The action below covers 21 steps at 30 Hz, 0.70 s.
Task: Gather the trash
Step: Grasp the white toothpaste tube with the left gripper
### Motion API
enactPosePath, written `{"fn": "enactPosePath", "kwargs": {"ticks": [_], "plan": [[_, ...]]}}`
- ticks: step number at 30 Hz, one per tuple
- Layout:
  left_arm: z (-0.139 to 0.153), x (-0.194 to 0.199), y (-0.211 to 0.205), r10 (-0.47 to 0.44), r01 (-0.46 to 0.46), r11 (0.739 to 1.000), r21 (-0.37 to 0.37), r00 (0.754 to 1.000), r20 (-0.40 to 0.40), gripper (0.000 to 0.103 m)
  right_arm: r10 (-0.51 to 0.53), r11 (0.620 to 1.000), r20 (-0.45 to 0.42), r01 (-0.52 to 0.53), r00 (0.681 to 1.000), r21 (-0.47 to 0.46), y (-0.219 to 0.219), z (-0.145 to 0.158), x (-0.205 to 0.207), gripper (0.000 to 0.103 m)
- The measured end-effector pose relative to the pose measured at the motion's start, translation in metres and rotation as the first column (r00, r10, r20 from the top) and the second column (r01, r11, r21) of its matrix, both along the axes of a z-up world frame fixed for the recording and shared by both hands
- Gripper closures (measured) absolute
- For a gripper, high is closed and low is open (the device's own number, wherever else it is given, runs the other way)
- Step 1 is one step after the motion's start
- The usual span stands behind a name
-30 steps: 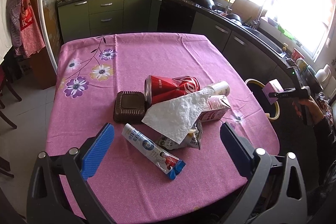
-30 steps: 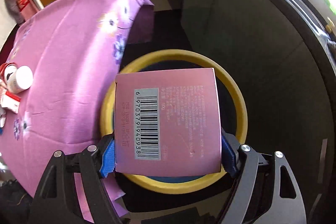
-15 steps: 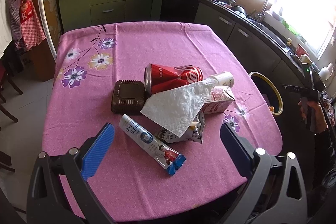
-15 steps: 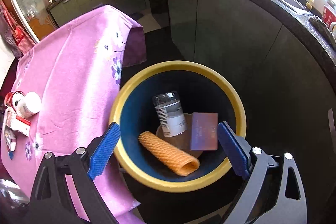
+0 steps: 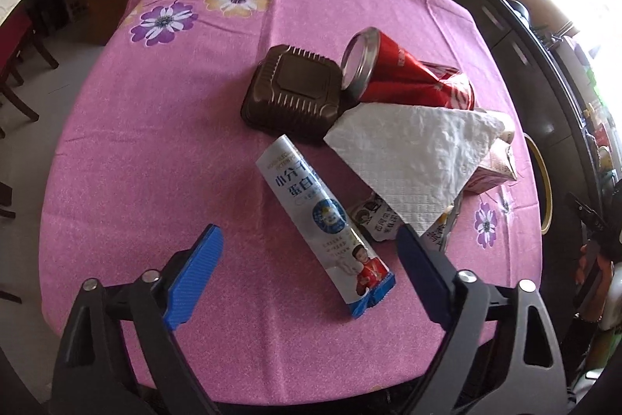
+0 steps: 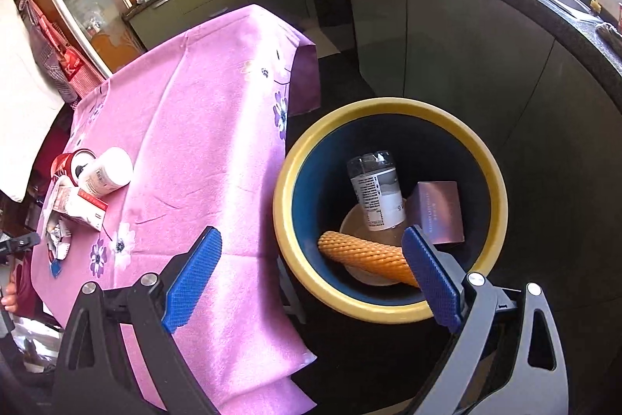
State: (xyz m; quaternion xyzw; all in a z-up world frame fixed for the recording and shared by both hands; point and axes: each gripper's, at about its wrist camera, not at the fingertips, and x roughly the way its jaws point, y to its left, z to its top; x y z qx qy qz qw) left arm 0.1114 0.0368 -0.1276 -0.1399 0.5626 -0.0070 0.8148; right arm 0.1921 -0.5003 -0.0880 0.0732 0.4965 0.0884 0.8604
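My left gripper (image 5: 309,273) is open above the near part of the pink table, close over a white and blue wrapper (image 5: 324,218). Beyond it lie a white napkin (image 5: 416,152), a crushed red can (image 5: 404,74), a brown plastic box (image 5: 291,92), a pink carton (image 5: 493,170) and a crumpled packet (image 5: 379,218). My right gripper (image 6: 311,271) is open and empty above the yellow-rimmed bin (image 6: 388,107) beside the table. In the bin lie a pink box (image 6: 439,211), a clear bottle (image 6: 377,193) and an orange foam net (image 6: 365,255).
The pink flowered tablecloth (image 5: 155,127) hangs over the table edge next to the bin. A white jar (image 6: 107,172) lies by the can on the table. Dark kitchen cabinets (image 6: 447,37) stand right behind the bin. Chairs (image 5: 15,65) stand left of the table.
My right gripper opened and the pink box dropped into the bin; the gripper then pulled back and up. My left gripper moved forward and down toward the white and blue wrapper.
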Motion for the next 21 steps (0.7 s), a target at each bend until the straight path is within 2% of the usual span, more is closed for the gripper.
{"fn": "enactPosePath", "kwargs": {"ticks": [2, 5, 10, 15, 18, 21], "plan": [[-0.006, 0.003, 0.000, 0.002, -0.002, 1.000, 0.007, 1.000, -0.026, 0.030, 0.004, 1.000, 0.000, -0.004, 1.000, 0.010, 0.001, -0.001, -0.001, 0.010], [-0.011, 0.006, -0.002, -0.003, 0.003, 1.000, 0.004, 0.999, -0.048, 0.031, 0.011, 1.000, -0.002, -0.011, 1.000, 0.018, 0.003, -0.003, 0.000, 0.010], [-0.014, 0.015, -0.005, -0.007, 0.008, 1.000, 0.007, 0.999, -0.045, 0.033, 0.011, 1.000, -0.013, -0.011, 1.000, 0.020, 0.005, -0.006, 0.001, 0.010], [-0.011, 0.025, -0.006, -0.025, 0.027, 0.999, 0.042, 0.998, -0.049, 0.051, 0.026, 0.999, -0.023, -0.025, 0.999, 0.020, 0.010, -0.006, 0.001, 0.010], [-0.010, 0.024, -0.007, -0.042, 0.044, 0.998, 0.038, 0.997, -0.057, 0.059, 0.033, 0.999, -0.023, -0.033, 0.999, 0.021, 0.013, -0.005, 0.001, 0.010], [-0.009, 0.020, -0.014, -0.096, 0.099, 0.994, 0.055, 0.993, -0.062, 0.063, 0.044, 0.999, -0.027, -0.044, 0.999, 0.021, 0.018, -0.005, 0.002, 0.010]]}}
